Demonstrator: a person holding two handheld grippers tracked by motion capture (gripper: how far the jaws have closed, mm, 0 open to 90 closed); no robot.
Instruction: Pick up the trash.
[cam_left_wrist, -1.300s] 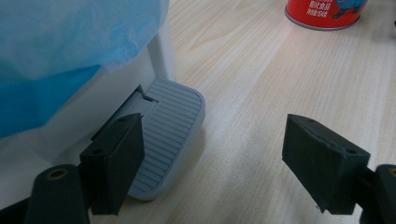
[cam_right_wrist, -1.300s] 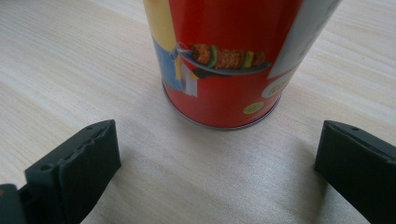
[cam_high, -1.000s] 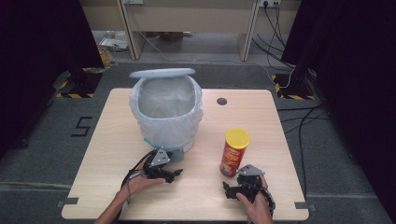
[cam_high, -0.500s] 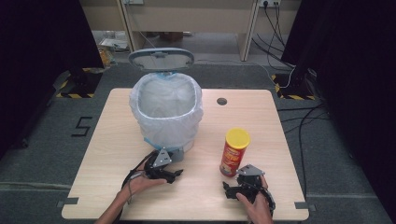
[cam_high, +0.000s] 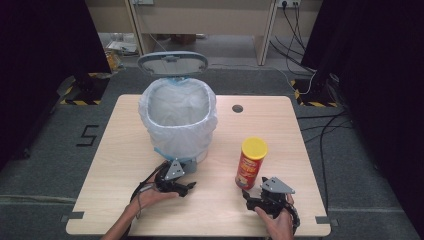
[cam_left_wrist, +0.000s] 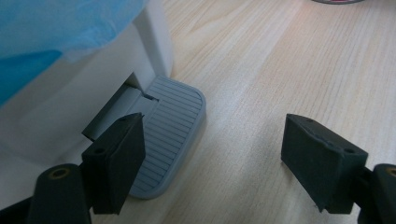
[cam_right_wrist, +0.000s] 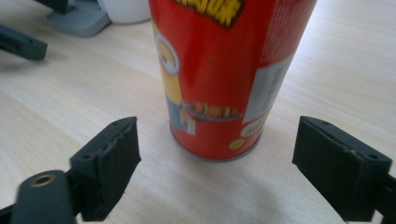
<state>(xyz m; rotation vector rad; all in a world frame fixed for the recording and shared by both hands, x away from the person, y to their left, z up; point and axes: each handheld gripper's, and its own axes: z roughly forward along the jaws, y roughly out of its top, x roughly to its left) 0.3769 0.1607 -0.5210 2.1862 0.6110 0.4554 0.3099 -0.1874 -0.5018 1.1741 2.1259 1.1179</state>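
High view: pedal bin (cam_high: 178, 125) mid-table (cam_high: 300, 150), lid (cam_high: 172, 63) tipped up, since the left hand-held gripper (cam_high: 186, 187) bears on its pedal; red can (cam_high: 251, 163) upright just ahead of the right hand-held gripper (cam_high: 250, 196). Left gripper view: jaws spread, one pressing the grey pedal (cam_left_wrist: 170, 133) — hand low, near level. Right gripper view: jaws just closing, still apart from the can (cam_right_wrist: 224, 70) — hand low, aimed at its base.

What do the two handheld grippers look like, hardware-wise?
Both are black. The left gripper and right gripper each carry a grey three-cornered plate on top and trail a thin black cable back along the forearm. In the gripper views the jaws are blocky black pads with small screw holes, on arms with a brass-coloured pivot. No sleeves show on the forearms.
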